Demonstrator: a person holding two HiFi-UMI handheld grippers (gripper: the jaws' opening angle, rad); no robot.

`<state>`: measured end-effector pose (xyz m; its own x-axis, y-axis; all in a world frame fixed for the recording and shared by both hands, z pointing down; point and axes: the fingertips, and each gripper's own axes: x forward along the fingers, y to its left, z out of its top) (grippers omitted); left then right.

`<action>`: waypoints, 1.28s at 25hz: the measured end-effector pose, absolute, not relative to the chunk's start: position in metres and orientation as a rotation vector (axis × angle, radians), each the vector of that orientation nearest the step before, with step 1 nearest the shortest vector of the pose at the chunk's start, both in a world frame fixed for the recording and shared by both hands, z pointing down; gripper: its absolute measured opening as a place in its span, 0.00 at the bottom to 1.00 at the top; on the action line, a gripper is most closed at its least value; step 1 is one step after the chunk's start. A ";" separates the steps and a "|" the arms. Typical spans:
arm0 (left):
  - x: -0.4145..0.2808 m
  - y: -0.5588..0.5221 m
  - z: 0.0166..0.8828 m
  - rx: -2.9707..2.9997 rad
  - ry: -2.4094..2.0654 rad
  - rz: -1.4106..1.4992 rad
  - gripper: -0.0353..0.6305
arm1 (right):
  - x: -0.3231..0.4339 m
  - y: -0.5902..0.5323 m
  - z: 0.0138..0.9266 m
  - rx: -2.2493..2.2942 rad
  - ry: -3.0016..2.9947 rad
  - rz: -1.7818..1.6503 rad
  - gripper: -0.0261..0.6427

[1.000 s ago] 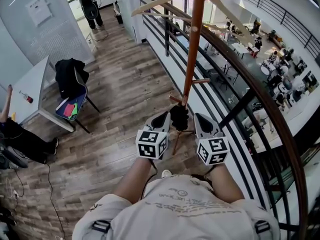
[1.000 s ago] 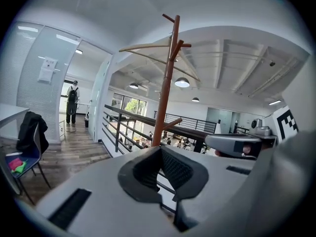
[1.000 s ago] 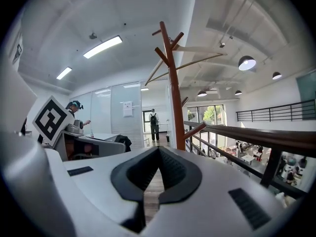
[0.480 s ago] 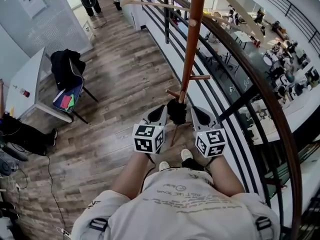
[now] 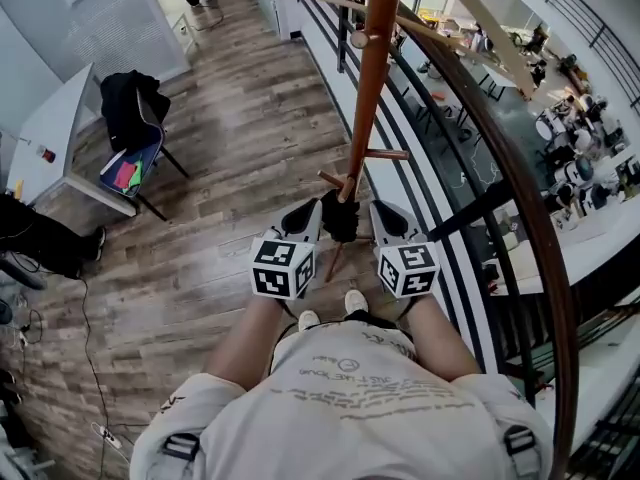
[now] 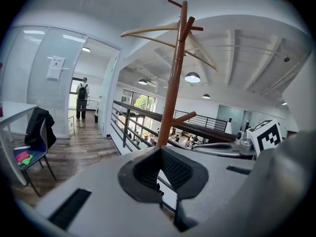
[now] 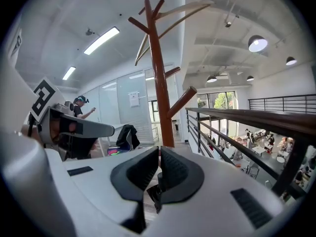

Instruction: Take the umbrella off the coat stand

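At twelve o'clock the umbrella (image 5: 340, 220) still hangs on the stand (image 5: 365, 78); my jaws, both pairs together, merely flank it.

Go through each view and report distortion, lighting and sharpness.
Head view: even daylight, sharp, with the wide lens bowing the handrail into an arc. Left gripper view: a fisheye circle with black corners, the coat stand crisp, a ceiling lamp blown out. Right gripper view: the same dark rim, and a strip light glaring overhead.
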<state>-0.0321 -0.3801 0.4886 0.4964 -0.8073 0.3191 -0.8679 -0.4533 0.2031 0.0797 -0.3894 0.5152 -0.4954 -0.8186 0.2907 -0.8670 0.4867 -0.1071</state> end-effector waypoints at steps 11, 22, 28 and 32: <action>-0.037 -0.389 0.492 2.336 -1.526 0.296 0.06 | 0.072 -0.420 0.564 1.274 -2.533 0.438 0.04; -0.058 -0.396 0.492 2.238 -1.652 0.280 0.06 | 0.053 -0.444 0.595 1.114 -2.529 0.448 0.11; -0.057 -0.398 0.494 2.193 -1.708 0.267 0.06 | 0.051 -0.453 0.602 1.050 -2.538 0.444 0.12; -0.061 -0.396 0.496 2.161 -1.739 0.266 0.06 | 0.044 -0.457 0.607 1.010 -2.540 0.458 0.12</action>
<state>-0.0614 -0.3962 0.4959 0.2280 -0.9046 0.3601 -0.9709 -0.1833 0.1543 0.0443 -0.4567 0.6069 -0.6758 -0.5854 0.4479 -0.7050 0.6907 -0.1609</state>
